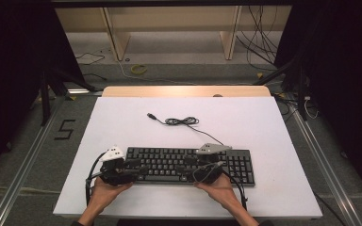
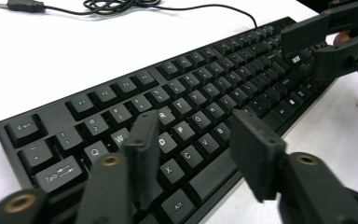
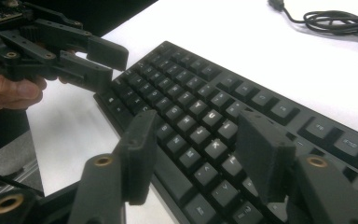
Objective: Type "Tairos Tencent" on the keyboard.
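- White tabletop (image 1: 122, 117) is set over a grey floor, with a wooden frame and loose cables seen beyond its far edge.
- A black keyboard (image 1: 188, 165) is laid flat near the front edge of the tabletop, its long side running left to right.
- Its cable (image 1: 184, 121) is left coiled behind it, with the USB plug (image 1: 152, 116) lying free on the white surface; no connection is made.
- The left tongs (image 2: 198, 151) are held spread above the letter keys at the keyboard's left end; nothing is pinched between them.
- The right tongs (image 3: 200, 156) are held spread above the keys toward the right half, likewise gripping nothing.
- Judged from this, the keyboard is approached but not yet gripped; grasping at both ends and any lifting or repositioning remain to be done.
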